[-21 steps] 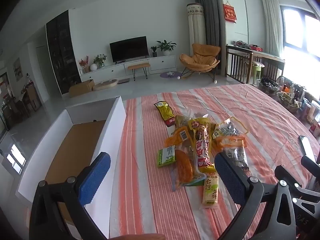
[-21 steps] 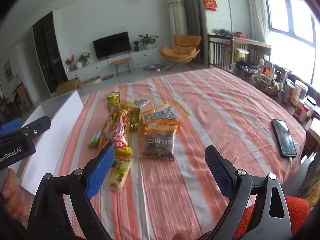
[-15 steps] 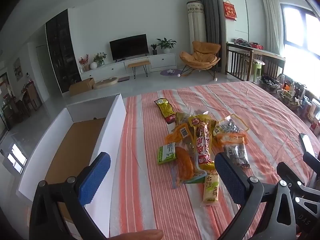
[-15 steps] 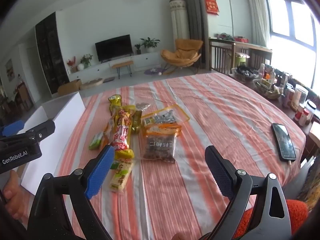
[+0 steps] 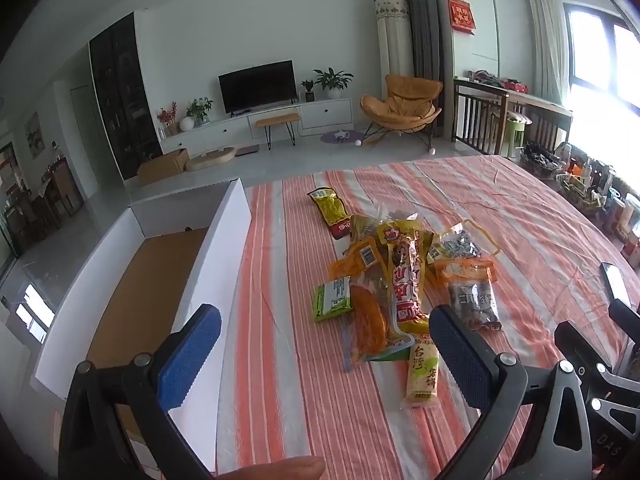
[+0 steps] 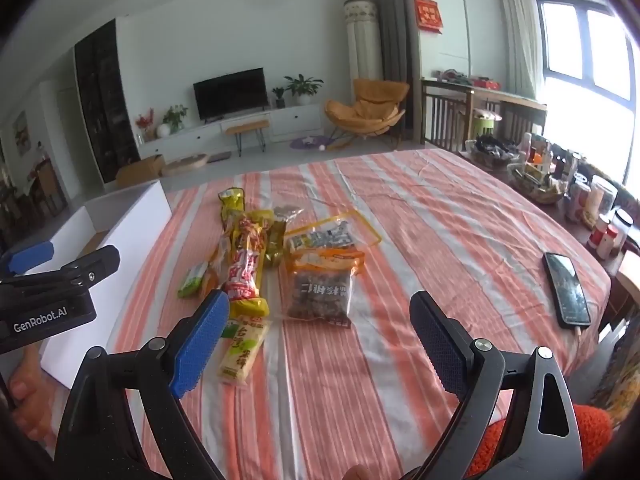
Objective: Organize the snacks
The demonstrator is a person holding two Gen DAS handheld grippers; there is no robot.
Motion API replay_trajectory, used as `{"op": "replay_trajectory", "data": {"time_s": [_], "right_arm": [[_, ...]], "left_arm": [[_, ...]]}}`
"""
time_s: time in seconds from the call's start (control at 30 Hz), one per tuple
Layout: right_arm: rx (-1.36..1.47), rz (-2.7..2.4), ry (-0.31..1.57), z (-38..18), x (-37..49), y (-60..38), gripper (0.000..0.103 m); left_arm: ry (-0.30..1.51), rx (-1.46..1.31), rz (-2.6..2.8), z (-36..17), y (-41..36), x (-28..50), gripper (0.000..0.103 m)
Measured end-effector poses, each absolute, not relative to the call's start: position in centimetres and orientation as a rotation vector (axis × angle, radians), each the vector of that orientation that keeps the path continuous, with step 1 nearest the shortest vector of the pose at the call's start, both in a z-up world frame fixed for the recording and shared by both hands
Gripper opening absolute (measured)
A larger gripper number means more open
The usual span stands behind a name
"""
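A pile of snack packets lies on the striped tablecloth; it also shows in the right wrist view. It includes a long red-and-yellow packet, a brown nut bag, a pale yellow bar and a green pack. An open white box with a brown bottom stands left of the pile. My left gripper is open and empty, near the table's front edge. My right gripper is open and empty, in front of the nut bag.
A black phone lies at the table's right edge. Jars and baskets crowd the far right side. The left gripper's body shows at the left of the right wrist view. A living room lies beyond the table.
Both grippers have drawn back and risen a little, so the snack pile sits slightly farther off. Both stay open; nothing on the table has moved.
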State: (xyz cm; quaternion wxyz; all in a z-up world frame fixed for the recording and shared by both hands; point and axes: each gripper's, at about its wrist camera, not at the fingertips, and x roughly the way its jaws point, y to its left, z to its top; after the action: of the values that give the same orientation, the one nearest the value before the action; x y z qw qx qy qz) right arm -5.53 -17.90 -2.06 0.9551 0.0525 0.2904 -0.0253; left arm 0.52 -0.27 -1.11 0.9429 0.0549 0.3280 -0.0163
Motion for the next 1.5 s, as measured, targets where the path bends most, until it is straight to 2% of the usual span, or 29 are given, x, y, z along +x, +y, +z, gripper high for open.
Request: {"op": "replay_trajectory", "data": {"time_s": [0.87,0.93,1.1,1.17,1.33,1.43,1.5], "right_arm": [[0.091,-0.041,0.571,-1.7,-5.5,-17.7,0.094],[0.072,-0.01,0.555,0.4,-4.9,-18.1,0.094],[-0.131,0.039,0.393,11.1,-5.1,-19.1,0.094],[-0.173,0.071,0.398,14.4,-5.5,-19.7,0.094],[-0.16,0.194,0.477,19.8,-7.7,-21.5,0.094],[-0.11,0.258,0.402,21.5,-10.6,-22.6,0.094],[-0.064,0.275,0.274,21.6,-12.4,-23.1,0.094]], "left_arm": [[0.671,0.129,-0.016,-0.8,0.6,0.9,0.103],[0.657,0.111,-0.025,0.6,1.5,1.1,0.103],[0.604,0.06,-0.081,5.5,4.2,0.9,0.103],[0.605,0.054,-0.134,6.9,5.0,0.5,0.103],[0.6,0.074,-0.207,8.9,5.2,-1.8,0.103],[0.61,0.058,-0.237,9.0,4.6,-2.6,0.103],[0.609,0.061,-0.217,8.2,3.9,-3.0,0.103]]}}
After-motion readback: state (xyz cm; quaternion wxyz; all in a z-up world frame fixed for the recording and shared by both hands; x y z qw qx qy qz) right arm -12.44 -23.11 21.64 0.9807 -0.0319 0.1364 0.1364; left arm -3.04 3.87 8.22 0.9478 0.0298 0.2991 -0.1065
